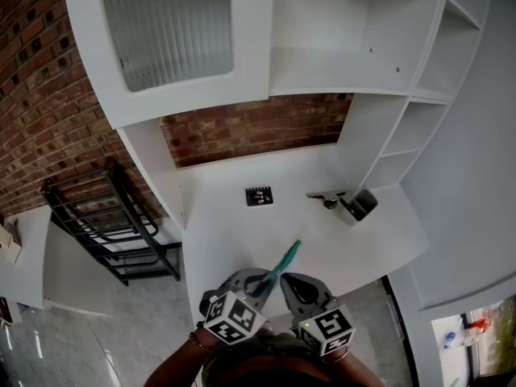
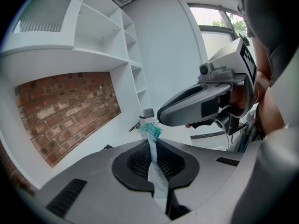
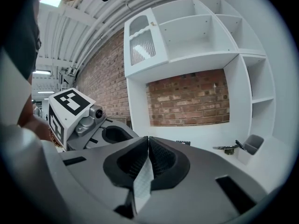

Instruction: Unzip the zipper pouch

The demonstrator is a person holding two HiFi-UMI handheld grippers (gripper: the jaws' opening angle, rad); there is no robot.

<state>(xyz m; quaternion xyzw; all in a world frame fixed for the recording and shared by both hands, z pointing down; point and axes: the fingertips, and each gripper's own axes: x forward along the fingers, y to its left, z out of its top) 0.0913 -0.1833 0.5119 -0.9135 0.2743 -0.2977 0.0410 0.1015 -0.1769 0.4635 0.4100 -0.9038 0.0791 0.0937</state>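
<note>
- Zipper pouch (image 1: 285,259): held in the air between the two grippers, close to the person's body and above the front edge of the white counter (image 1: 242,232); it touches no surface
- Left gripper (image 1: 260,283): clenched on the pouch; in the left gripper view the material runs edge-on through the closed pads and stands out beyond them, ending in a teal end (image 2: 150,130)
- Right gripper (image 1: 289,285): likewise clamped on the pouch; in the right gripper view a pale sheet with a fine grid pattern sits pinched between its closed pads; the two grippers lie side by side, tips nearly meeting at the pouch
- Progress, as a judgement: the pouch is lifted and gripped at two points, so the hold needed for a pull appears set; no open mouth or parted zip teeth show in any view, so the unzipping itself seems not yet done
- Limits of view: neither the slider nor its tab can be made out, so whether either gripper holds the tab and not the fabric cannot be told
- Appearance of the pouch: thin, flat and limp; translucent whitish body with a faint mesh texture; teal band along one end; seen mostly edge-on, so its full outline is not visible
</note>
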